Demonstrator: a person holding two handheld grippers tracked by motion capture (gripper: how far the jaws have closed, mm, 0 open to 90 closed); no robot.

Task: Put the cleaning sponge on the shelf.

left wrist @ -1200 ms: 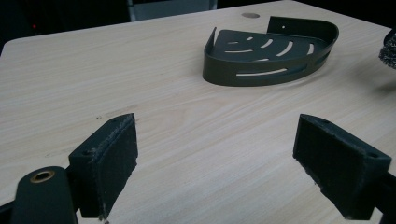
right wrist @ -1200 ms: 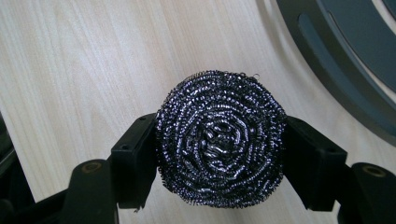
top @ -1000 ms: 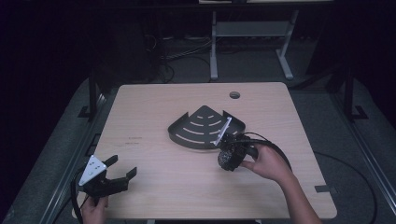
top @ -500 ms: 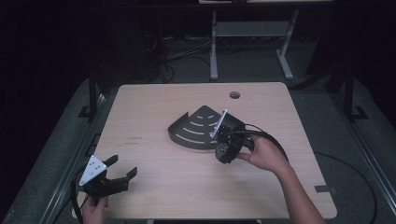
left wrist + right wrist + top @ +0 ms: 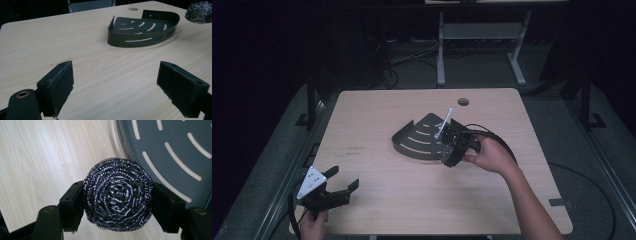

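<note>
Idling near the counter's (image 5: pixel 377 105) front left corner, the left gripper (image 5: pixel 343 189) is resting with its jaws spread wide and nothing between them, well apart from the work. Toward the middle, the dark quarter-round shelf basket (image 5: pixel 422 137) is sitting flat with its slotted floor facing up. At its right rim, the right gripper (image 5: pixel 117 202) is clamping a steel wool scourer (image 5: pixel 118 193) between both jaws, hovering over the edge where basket wall meets bare wood. Judging from that position, the scourer is probably heading into the basket (a guess). Doing it well means carrying the ball fully past the rim, lowering it onto the slotted floor before letting go, and keeping the springy coil from snagging on the wall.
</note>
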